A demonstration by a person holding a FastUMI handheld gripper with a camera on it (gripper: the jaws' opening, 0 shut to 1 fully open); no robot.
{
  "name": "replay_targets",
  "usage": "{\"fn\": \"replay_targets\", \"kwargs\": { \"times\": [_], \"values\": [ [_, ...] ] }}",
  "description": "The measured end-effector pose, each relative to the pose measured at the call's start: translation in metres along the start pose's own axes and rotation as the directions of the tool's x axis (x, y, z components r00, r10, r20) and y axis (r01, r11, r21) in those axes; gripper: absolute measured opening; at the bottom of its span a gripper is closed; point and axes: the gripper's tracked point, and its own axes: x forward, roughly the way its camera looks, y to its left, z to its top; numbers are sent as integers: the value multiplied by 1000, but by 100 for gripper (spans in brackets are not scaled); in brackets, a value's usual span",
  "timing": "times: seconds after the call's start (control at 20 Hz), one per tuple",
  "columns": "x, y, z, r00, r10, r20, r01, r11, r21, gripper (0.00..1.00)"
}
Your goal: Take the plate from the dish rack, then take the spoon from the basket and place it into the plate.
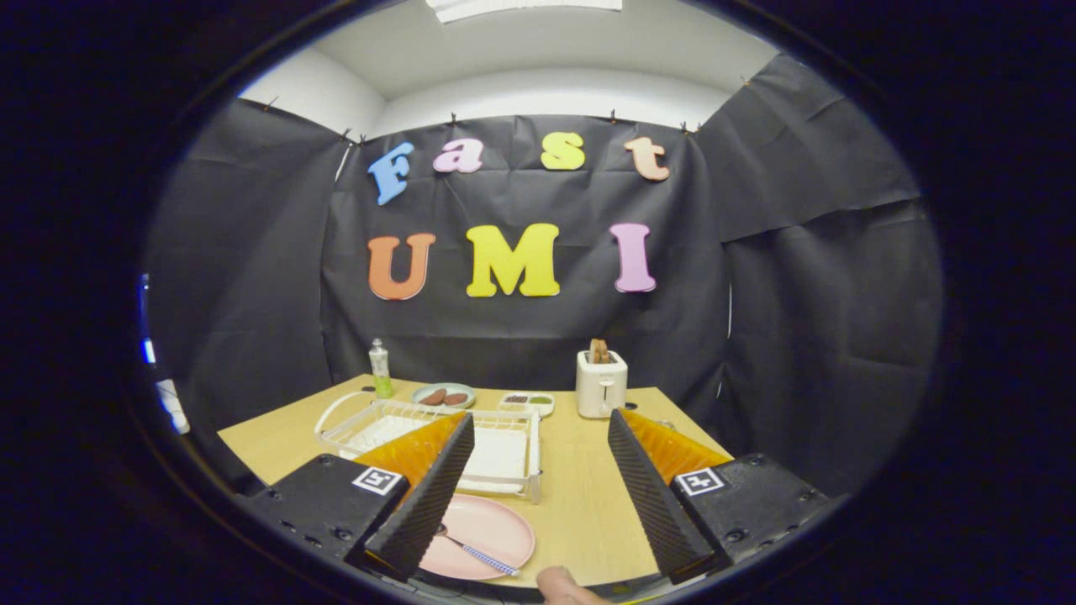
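Gripper view: table [588,504] spread with everything at the near end, within easy reach. Dish rack [437,437] just beyond the tool's fingers, looking emptied of plates. Plate [492,529] set flat before the rack, partly behind the left finger. Spoon [479,555] lying in the plate, so task judged done. Tool [538,496] spread wide, pinching nothing, raised clear above both.

Spoon on plate, jaws apart

The gripper [538,496] hangs wide open; the spoon [477,552] lies in the pink plate [496,525], lower centre, before the dish rack [504,437] on the tabletop [580,496].
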Motion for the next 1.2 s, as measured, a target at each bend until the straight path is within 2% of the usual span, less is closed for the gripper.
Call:
{"fn": "replay_targets", "kwargs": {
  "times": [0.15, 0.3, 0.45, 0.75, 1.2],
  "values": [
    [-26, -6, 14, 1000, 7, 5, -7, 1000, 16, 100],
    [-49, -8, 31, 997, 13, 70, -15, 1000, 24, 100],
    [-61, -16, 26, 998, -13, 66, 13, 1000, -10, 100],
    [-65, -16, 22, 998, 8, 60, -9, 1000, 29, 100],
    [-57, -12, 10, 1000, 23, 11, -23, 999, 22, 100]
  ]
}}
